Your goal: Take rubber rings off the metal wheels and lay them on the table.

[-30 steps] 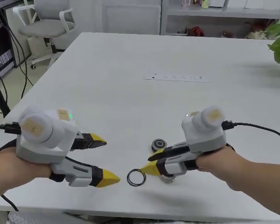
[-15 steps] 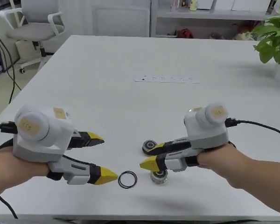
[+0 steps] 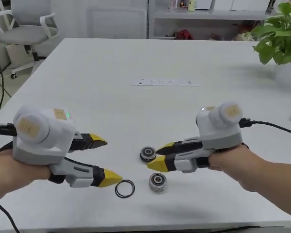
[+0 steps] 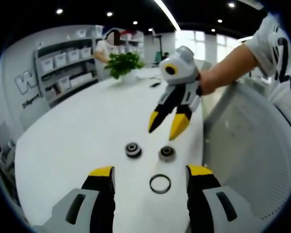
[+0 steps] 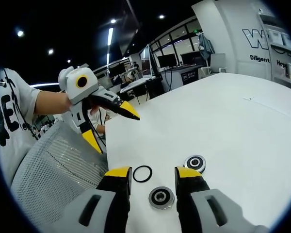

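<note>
Black rubber ring [image 3: 124, 189] lies flat on the table [image 3: 111, 73], just beside the near wheel [image 3: 157, 181], which looks bare. Left gripper [image 3: 111, 160] is wide open and empty. Right gripper [image 3: 156, 157] is part open and empty, poised between the 2 wheels. Far wheel [image 3: 148, 154] has a darker rim, so it probably has its ring on and is likely next.

Right gripper [image 5: 153, 174]: yellow-tipped jaws apart, nothing between the pads. Metal wheel [image 5: 161, 197]: flat on white table [image 5: 223, 121], between the jaws. Second wheel [image 5: 195, 163]: just beyond one tip. Rubber ring [image 5: 142, 174]: loose, just beyond the other. Left gripper [image 5: 114, 129]: farther ahead, jaws parted.
</note>
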### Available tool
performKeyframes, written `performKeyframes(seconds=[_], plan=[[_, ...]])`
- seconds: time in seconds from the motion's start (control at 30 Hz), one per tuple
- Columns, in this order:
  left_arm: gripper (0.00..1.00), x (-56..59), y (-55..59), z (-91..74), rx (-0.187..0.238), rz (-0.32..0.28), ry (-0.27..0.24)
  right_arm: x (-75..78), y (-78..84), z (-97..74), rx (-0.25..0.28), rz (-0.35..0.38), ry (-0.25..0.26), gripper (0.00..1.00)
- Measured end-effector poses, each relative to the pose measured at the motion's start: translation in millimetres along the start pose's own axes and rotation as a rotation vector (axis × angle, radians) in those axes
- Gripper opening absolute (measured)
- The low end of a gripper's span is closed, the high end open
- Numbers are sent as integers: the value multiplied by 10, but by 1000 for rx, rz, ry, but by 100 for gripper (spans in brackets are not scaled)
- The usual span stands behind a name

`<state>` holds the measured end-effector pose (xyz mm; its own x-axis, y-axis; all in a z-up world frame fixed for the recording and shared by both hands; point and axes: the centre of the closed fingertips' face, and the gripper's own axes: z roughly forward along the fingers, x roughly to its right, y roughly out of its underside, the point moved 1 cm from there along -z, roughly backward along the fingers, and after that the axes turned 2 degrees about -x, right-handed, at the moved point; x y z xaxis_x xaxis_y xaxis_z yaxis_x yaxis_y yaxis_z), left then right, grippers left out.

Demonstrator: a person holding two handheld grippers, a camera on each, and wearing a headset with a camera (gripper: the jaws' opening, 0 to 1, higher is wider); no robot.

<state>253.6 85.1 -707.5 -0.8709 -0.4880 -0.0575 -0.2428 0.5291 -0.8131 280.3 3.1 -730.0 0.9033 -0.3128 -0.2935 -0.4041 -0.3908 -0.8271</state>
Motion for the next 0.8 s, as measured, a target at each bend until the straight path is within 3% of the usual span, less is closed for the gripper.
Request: performKeyframes(seconds=[0.3,0.8], plan=[[60,-59,-115,57,9,15,-2,72,-30,-67,14,-6,11,33],[59,-168,-196,134,24,11,-8,176,-63,-141,27,-19,28,35]])
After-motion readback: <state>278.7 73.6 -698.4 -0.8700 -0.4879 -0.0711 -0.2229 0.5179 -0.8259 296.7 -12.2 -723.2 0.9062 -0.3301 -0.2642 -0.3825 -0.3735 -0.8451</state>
